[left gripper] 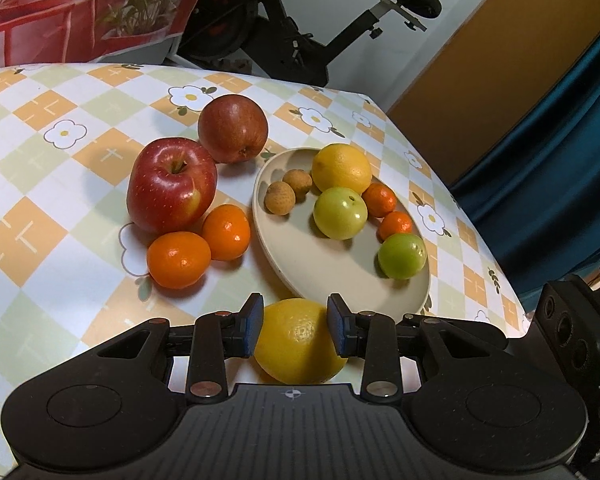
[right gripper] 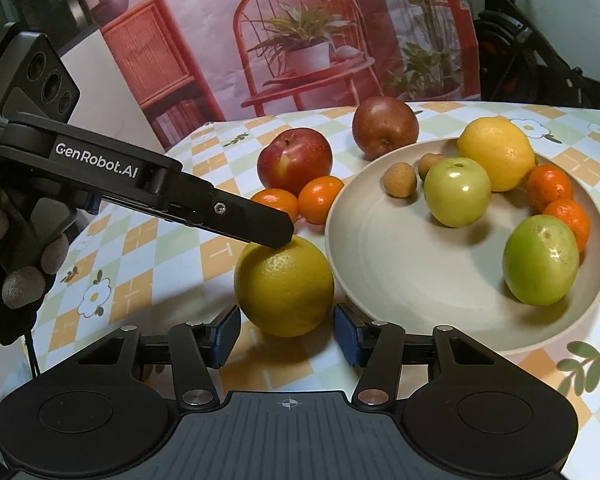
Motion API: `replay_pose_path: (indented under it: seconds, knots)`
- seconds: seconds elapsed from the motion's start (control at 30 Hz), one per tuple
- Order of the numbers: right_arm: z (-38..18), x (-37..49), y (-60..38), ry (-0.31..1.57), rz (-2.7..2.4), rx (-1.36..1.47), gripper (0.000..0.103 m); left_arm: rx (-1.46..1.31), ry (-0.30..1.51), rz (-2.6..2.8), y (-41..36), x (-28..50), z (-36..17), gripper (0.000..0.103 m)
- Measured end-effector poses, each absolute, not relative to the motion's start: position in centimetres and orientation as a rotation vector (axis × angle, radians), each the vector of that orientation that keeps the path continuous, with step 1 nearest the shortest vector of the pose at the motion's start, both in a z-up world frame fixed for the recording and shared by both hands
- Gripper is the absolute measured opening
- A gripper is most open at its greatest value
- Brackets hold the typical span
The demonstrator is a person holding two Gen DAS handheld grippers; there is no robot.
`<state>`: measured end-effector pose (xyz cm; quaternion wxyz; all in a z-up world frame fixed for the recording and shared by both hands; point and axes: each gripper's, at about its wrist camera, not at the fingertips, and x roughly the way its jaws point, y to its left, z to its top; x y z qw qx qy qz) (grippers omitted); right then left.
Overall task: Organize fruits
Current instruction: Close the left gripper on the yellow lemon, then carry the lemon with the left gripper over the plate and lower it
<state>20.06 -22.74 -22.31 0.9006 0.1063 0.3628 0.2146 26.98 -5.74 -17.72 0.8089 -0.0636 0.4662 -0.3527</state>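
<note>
Straddling the yellow orange (left gripper: 298,340) with my left gripper (left gripper: 295,326), pads against its sides, clamped. It sits on the tablecloth (left gripper: 60,208) at the plate's (left gripper: 300,264) seven o'clock. My right gripper's (right gripper: 287,334) fingers are apart.

Both views are evenly and fairly brightly lit from above; soft shadows are cast beneath the fruit on the worktop (left gripper: 60,184). Small glare spots are seen on the red apple (left gripper: 172,190). Straight edges are bowed by fisheye distortion towards the frame borders
</note>
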Motion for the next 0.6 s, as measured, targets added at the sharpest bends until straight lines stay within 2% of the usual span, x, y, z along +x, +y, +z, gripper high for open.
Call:
replay_pose_path:
  seconds: [0.1, 0.27, 0.6]
  knots:
    - [-22.3, 20.1, -22.4, 0.746, 0.442, 0.198, 0.049, -0.138, 0.995, -0.749, -5.7, 26.9, -17.8, 0.041]
    - [-22.2, 20.1, -22.4, 0.752, 0.448, 0.210, 0.046, -0.113, 0.986, -0.744, -5.9, 26.5, -17.5, 0.038]
    - [-20.4, 18.7, -22.9, 0.657, 0.451, 0.221, 0.046, -0.091, 0.912, -0.748, -6.3, 25.3, -14.8, 0.038]
